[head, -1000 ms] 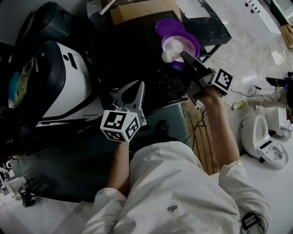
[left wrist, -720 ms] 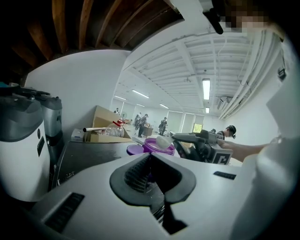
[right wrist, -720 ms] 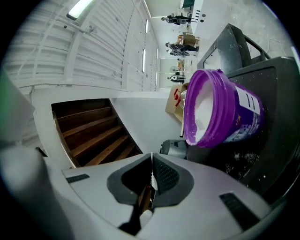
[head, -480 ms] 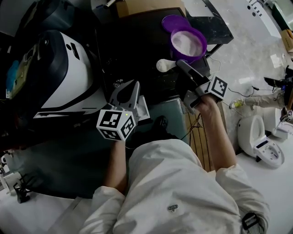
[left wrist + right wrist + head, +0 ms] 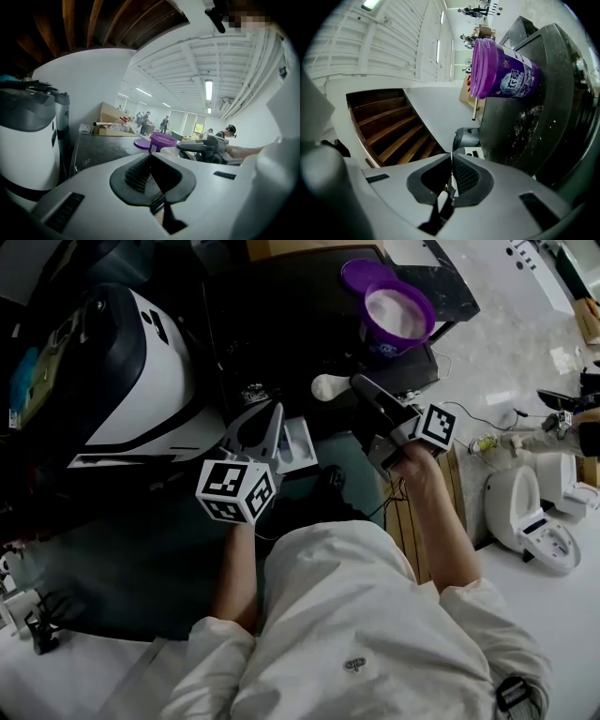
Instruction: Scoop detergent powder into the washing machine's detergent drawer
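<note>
Head view, white rounded appliance [image 5: 122, 381]: far left, beside the washing machine.
Washing machine [image 5: 281, 324]: dark top surface, speckled with white powder in the right gripper view.
Person [image 5: 375, 634]: pale sleeves, one hand-held gripper in each hand.
Detergent tub [image 5: 398, 315]: purple, open, white powder inside; it stands at the surface's far right corner, with its lid [image 5: 361, 276] just beside it.
Detergent drawer [image 5: 302, 442]: pulled out from the machine's front edge, pale compartments showing.
Left hand-held gripper [image 5: 278, 409]: clenched with nothing between the jaws, tips just beside the drawer's left side.
Right hand-held gripper [image 5: 356, 381]: clamped on the scoop's handle, between tub and drawer.
Scoop [image 5: 330, 385]: white, its bowl over the surface's front part, just beyond the drawer and well apart from the tub.
</note>
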The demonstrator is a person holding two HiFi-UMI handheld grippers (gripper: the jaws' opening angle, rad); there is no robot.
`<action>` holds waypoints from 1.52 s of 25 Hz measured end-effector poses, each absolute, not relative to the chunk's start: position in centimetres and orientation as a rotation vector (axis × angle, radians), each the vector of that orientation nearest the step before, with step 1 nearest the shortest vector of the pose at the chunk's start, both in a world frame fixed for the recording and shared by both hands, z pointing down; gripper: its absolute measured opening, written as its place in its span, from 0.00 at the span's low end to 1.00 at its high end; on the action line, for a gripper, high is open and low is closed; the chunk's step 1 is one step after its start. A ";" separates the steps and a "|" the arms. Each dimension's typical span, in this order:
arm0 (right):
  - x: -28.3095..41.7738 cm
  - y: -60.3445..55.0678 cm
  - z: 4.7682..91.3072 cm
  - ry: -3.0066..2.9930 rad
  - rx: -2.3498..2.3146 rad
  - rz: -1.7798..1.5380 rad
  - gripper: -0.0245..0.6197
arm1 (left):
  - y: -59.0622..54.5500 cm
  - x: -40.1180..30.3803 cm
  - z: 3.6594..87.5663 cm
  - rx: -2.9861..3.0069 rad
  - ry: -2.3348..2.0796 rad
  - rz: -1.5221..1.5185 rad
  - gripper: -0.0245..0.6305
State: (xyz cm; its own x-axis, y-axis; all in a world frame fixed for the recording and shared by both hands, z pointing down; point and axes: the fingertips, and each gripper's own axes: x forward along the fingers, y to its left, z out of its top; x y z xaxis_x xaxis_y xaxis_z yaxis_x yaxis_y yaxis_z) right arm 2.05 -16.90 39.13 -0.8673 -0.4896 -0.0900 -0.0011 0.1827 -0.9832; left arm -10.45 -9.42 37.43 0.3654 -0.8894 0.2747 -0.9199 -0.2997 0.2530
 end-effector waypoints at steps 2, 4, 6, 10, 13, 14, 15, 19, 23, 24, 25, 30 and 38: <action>1.3 -15.8 39.9 2.104 -0.472 -1.737 0.05 | -8.8 -11.0 37.8 2.260 -1.579 0.111 0.07; 0.5 -14.5 40.7 2.140 -0.478 -1.746 0.05 | -8.0 -11.4 38.1 2.251 -1.574 0.110 0.07; -0.3 -13.1 41.5 2.172 -0.479 -1.757 0.05 | -7.3 -11.8 38.4 2.245 -1.568 0.112 0.07; -1.2 -10.9 43.4 2.177 -0.511 -1.800 0.05 | -5.9 -12.3 39.1 2.234 -1.554 0.114 0.07; -1.6 -9.7 44.6 2.185 -0.546 -1.816 0.05 | -4.9 -12.9 39.5 2.227 -1.546 0.116 0.07; -1.7 -9.5 44.9 2.191 -0.556 -1.817 0.05 | -4.6 -13.1 39.7 2.226 -1.542 0.117 0.07; -1.8 -9.3 45.1 2.196 -0.567 -1.816 0.05 | -4.3 -13.3 39.8 2.224 -1.539 0.118 0.07; -2.1 -8.8 45.8 2.222 -0.614 -1.802 0.05 | -3.3 -13.9 40.6 2.222 -1.515 0.136 0.07; -2.3 -8.5 46.4 2.263 -0.670 -1.770 0.05 | -2.4 -14.3 41.9 2.213 -1.492 0.156 0.07; -2.2 -8.5 46.6 2.279 -0.689 -1.758 0.05 | -2.2 -14.4 42.2 2.209 -1.487 0.159 0.07; -2.2 -8.6 46.9 2.298 -0.707 -1.748 0.05 | -2.0 -14.6 42.5 2.205 -1.482 0.161 0.07; -2.5 -8.7 48.0 2.399 -0.781 -1.698 0.05 | -1.3 -14.8 43.7 2.201 -1.447 0.188 0.07; -3.6 -9.1 49.8 2.642 -0.815 -1.514 0.06 | -0.6 -15.0 45.6 2.179 -1.424 0.197 0.07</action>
State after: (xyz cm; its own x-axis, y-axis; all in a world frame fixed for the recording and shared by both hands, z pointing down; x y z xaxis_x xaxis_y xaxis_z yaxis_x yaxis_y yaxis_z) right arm -3.64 -9.09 49.78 -0.8663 -0.4283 0.2572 -0.4384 0.4051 -0.8023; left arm -14.99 -0.59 45.60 0.4351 -0.8099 0.3934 -0.8862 -0.3080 0.3461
